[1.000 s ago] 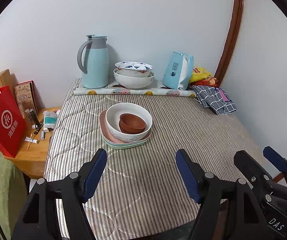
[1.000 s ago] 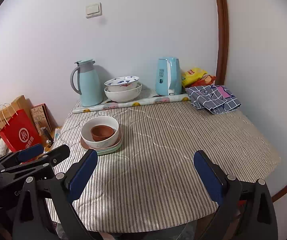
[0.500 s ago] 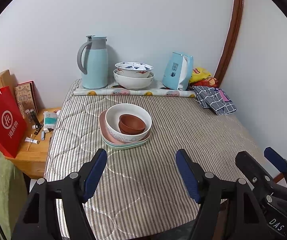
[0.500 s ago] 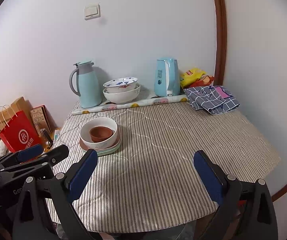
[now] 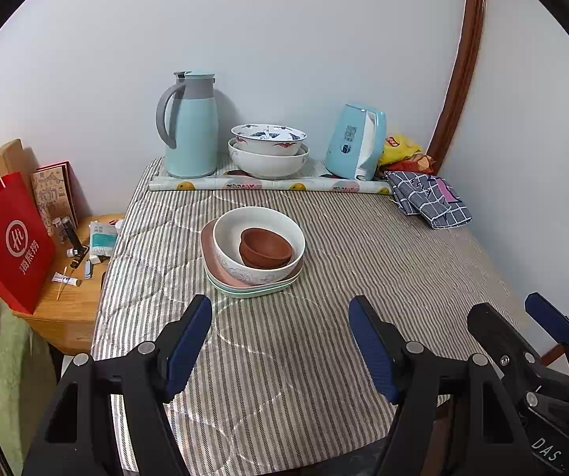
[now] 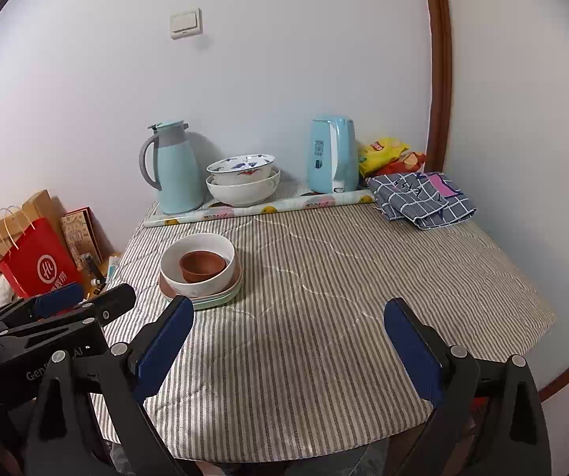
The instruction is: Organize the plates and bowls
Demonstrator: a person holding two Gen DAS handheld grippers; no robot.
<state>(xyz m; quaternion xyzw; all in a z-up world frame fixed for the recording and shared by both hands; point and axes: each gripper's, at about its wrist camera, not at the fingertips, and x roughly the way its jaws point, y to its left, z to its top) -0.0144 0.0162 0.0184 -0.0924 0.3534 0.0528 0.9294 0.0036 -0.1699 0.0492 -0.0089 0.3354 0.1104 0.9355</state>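
Observation:
A small brown bowl (image 5: pixel 264 246) sits inside a white bowl (image 5: pixel 228 252), which rests on stacked pink and green plates (image 5: pixel 244 289) in the middle of the striped table (image 5: pixel 363 261). The same stack shows in the right wrist view (image 6: pixel 199 265). Two larger patterned bowls (image 5: pixel 268 150) are nested at the back by the wall. My left gripper (image 5: pixel 280 341) is open and empty, near the table's front edge, short of the stack. My right gripper (image 6: pixel 288 345) is open and empty, over the front of the table, to the right of the stack.
A light blue thermos jug (image 5: pixel 191 127) and a blue kettle (image 5: pixel 357 146) stand at the back on a rolled mat (image 5: pixel 268 186). A checked cloth (image 5: pixel 429 202) and snack bags (image 5: pixel 401 150) lie at the back right. A red bag (image 5: pixel 6 238) stands on a side table at left.
Both grippers have shifted only slightly; the view has drifted a little. Nothing on the table has moved.

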